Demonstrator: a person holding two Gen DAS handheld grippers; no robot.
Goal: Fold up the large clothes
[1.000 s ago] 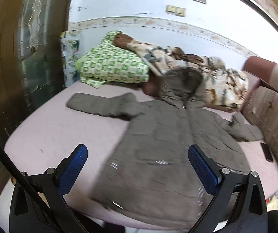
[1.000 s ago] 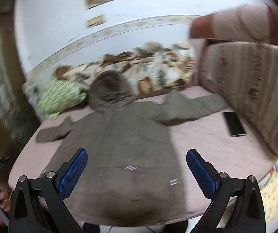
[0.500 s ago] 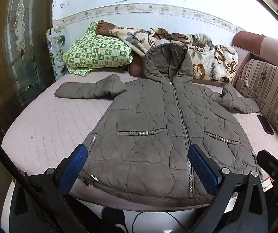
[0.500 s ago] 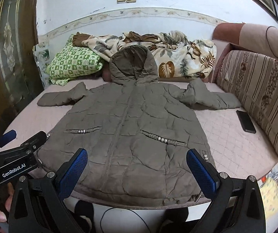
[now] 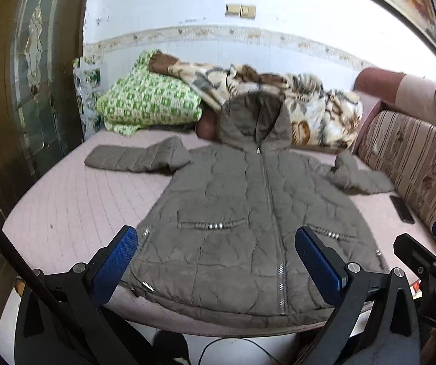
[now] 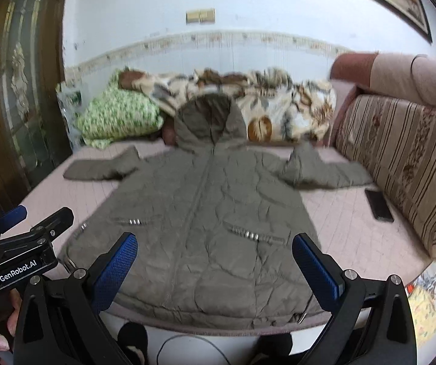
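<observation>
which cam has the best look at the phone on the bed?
Right wrist: the phone lies whole and unblocked on the bed beside the striped cushion. Left wrist shows it smaller, squeezed toward the frame edge.

- The coat (image 5: pixel 248 222) is made of matt, grey-brown quilted cloth, wrinkled all over; its zip (image 5: pixel 274 228) and pocket studs (image 5: pixel 212 225) are of shiny metal.
- The bed cover (image 5: pixel 75 200) is seen as pale pink, matt, stitched cloth.
- The left gripper (image 5: pixel 216 261) is formed of matt black plastic with bright metal screws; its pads (image 5: pixel 113 261) are covered in blue, finely dimpled rubber-like material.
- The right gripper (image 6: pixel 215 263) is finished alike.
- The blanket (image 6: pixel 278 106) looks fleecy and soft.
- The pillow (image 5: pixel 148 103) is covered in printed cloth.
- The sofa back (image 6: pixel 406 158) is upholstered in striped woven fabric.
- The door (image 5: pixel 11 91) is made of glossy varnished wood with patterned glass.
- The phone (image 6: pixel 379 209) is glossy black.
</observation>
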